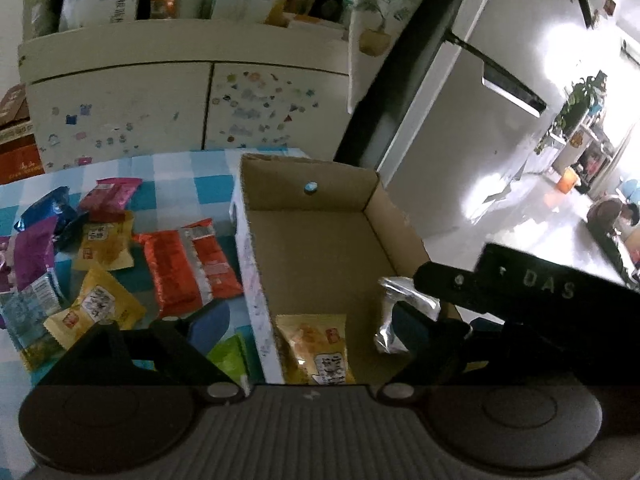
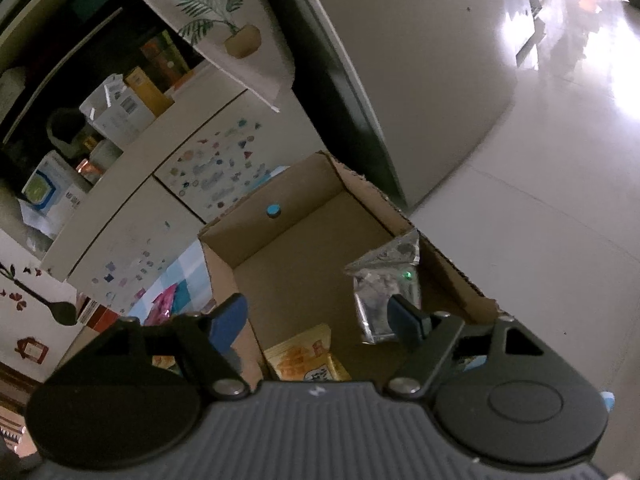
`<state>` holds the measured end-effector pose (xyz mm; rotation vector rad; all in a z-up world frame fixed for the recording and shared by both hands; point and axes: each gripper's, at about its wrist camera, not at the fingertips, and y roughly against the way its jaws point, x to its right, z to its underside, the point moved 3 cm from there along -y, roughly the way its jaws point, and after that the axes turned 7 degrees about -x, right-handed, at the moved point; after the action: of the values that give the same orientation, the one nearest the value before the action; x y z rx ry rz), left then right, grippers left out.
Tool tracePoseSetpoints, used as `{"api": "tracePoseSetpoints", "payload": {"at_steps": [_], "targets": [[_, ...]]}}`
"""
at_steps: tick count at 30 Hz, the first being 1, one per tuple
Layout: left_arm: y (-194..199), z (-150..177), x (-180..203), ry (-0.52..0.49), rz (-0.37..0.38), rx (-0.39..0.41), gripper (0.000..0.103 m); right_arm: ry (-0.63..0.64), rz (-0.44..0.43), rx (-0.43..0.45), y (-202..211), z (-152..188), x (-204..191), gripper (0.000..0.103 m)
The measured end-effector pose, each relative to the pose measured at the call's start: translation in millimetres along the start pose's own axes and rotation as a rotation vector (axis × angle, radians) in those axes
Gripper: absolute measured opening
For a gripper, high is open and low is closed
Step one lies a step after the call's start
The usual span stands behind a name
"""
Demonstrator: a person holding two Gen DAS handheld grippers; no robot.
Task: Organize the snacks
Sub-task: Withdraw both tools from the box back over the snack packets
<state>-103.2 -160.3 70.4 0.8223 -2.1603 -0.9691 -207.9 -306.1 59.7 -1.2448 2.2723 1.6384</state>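
Observation:
An open cardboard box [image 1: 320,240] stands on the checked tablecloth [image 1: 192,172]; it also shows in the right wrist view [image 2: 304,248]. A yellow snack packet [image 1: 316,348] lies on its floor, seen too in the right wrist view [image 2: 304,360]. A silver foil packet [image 1: 394,312] is upright by the box's right wall, touching my right gripper's right finger [image 2: 404,320]. My right gripper [image 2: 316,320] is open over the box. My left gripper [image 1: 308,332] is open above the box's near left wall. Several loose packets, red [image 1: 188,272], yellow [image 1: 104,240] and purple [image 1: 34,252], lie left of the box.
A cream cabinet with stickers [image 1: 160,112] stands behind the table, its shelf full of boxes. A dark fridge edge [image 1: 384,92] rises behind the box. The table's right side drops to a shiny floor [image 1: 500,184]. The right gripper's black body [image 1: 540,292] is beside the box.

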Motion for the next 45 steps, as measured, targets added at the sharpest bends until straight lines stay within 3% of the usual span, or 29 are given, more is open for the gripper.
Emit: {"api": "tracePoseSetpoints", "payload": {"at_steps": [19,29,35,40,45], "targets": [[57,-11,-156,0.170,-0.190,0.062,0.099,0.232,-0.166,-0.015,-11,24,-56,0.081],[53,-12,-236,0.331,-0.263,0.036,0.100,0.400,-0.253,-0.075,-30,52,-103,0.081],[38,-17,-262,0.381,-0.279,0.005,0.100,0.433,-0.257,-0.184,-60,69,-126,0.082],[19,-23,-265,0.387,-0.265,-0.026,0.100,0.370,-0.267,-0.323,-91,83,-140,0.082],[-2,-24,-266,0.417,-0.235,-0.074,0.100,0.292,-0.266,-0.399,-118,95,-151,0.082]]}}
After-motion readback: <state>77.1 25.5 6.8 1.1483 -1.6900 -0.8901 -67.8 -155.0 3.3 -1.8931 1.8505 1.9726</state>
